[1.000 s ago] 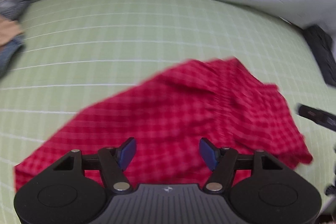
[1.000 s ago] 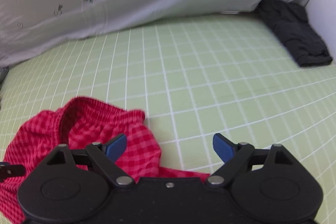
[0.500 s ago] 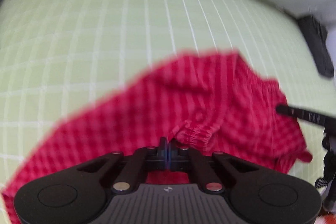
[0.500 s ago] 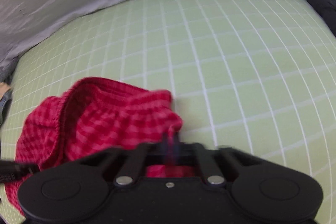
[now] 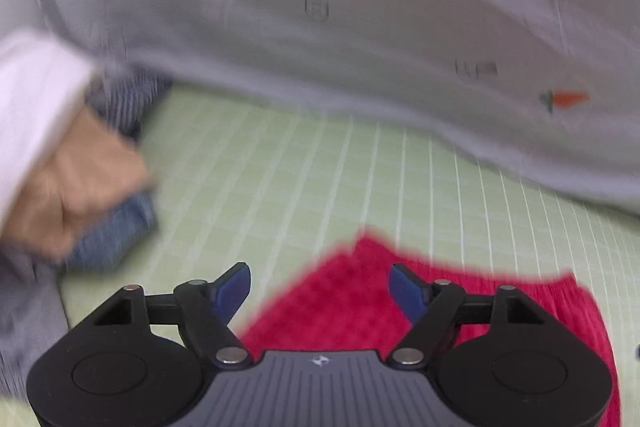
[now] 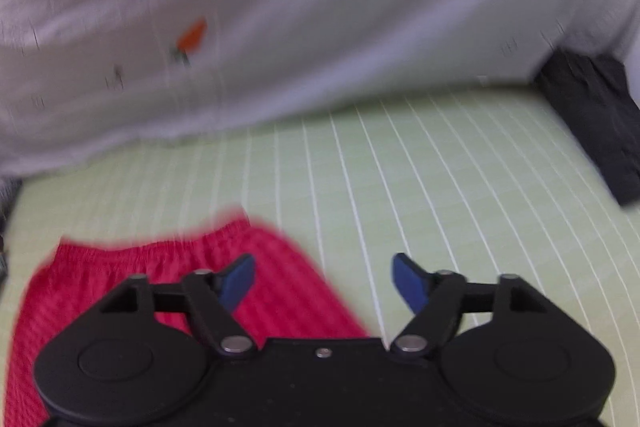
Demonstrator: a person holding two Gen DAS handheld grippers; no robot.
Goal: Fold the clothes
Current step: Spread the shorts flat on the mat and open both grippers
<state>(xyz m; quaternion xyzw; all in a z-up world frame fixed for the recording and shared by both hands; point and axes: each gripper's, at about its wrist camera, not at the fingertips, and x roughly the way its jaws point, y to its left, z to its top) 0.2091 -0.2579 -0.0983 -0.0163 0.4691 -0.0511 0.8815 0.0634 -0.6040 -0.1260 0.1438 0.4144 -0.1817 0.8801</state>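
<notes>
Red checked shorts (image 5: 352, 303) lie flat on the green gridded mat (image 5: 304, 171), under and just ahead of both grippers. In the right wrist view the shorts (image 6: 132, 283) show their elastic waistband along the far edge. My left gripper (image 5: 319, 287) is open and empty above the shorts' left part. My right gripper (image 6: 323, 279) is open and empty over the shorts' right edge, with bare mat (image 6: 400, 167) ahead of it. Both views are blurred by motion.
A pale grey cloth with small carrot prints (image 5: 360, 27) hangs along the mat's far side. A person's hand (image 5: 72, 183) rests on blue and striped clothes (image 5: 116, 227) at the left. A dark folded garment (image 6: 596, 123) lies at the far right.
Both grippers were shut on the shorts half a second ago and have opened and let go. The shorts now lie flatter, and both cameras have tilted up and back.
</notes>
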